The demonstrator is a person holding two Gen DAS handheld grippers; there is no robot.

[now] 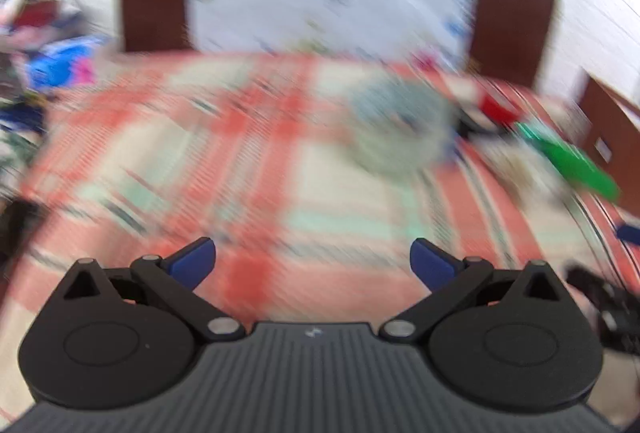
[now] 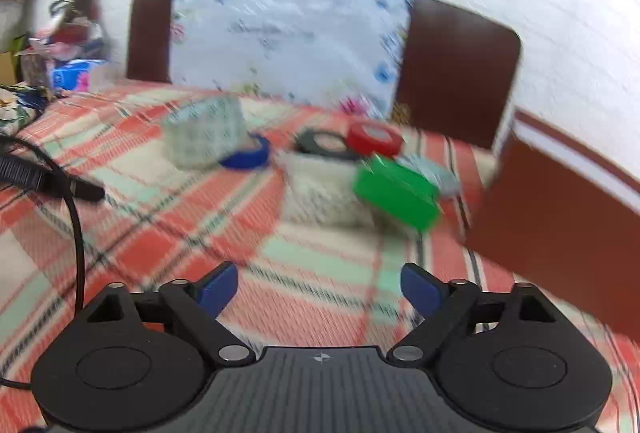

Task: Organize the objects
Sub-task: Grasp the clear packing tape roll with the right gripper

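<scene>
Both the left gripper (image 1: 313,259) and right gripper (image 2: 319,287) gape apart, empty. Tape rolls, red (image 2: 374,139) and blue (image 2: 246,153), sit mid-frame; heavy blur risks a mis-aimed grab knocking the green box (image 2: 396,193).

Checked tablecloth (image 2: 168,233), two dark chair backs (image 2: 456,73), possibly a potted plant (image 2: 80,5) far left.
</scene>
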